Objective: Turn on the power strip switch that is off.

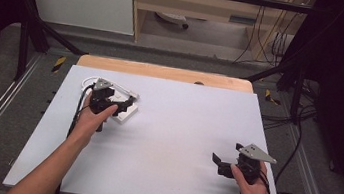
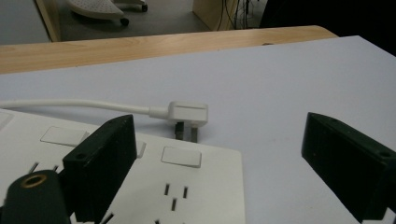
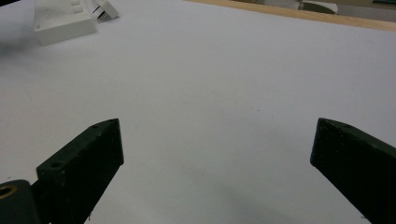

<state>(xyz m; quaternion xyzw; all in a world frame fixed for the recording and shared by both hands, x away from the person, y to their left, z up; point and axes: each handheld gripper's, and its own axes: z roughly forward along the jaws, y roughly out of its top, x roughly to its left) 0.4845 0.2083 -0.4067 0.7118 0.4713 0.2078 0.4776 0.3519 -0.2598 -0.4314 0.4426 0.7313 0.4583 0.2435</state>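
Left gripper first: its two black jaws stand wide apart with nothing between them, one jaw hanging over the flat white plastic power strip and the other out over bare table. That spread looks deliberate, wide enough to come down around something chunky. And just beyond the strip's far edge lies the likely target, the white moulded plug, flat on its side with its metal pins pointing back toward the strip and its white cable trailing off to one side. The plug is unplugged, lying on the table just beside the strip, not in any socket.

From the high view, the left gripper sits right over that strip at the far left of the pale grey table top, the hand wrapped around the handle.

Over to the right gripper: jaws apart as well, empty, pointing across open table with the strip well apart in the far corner of its view. In the high view it rests low near the front right, parked out of the way, I'd say, perhaps waiting to steady the strip while the left picks up the plug.
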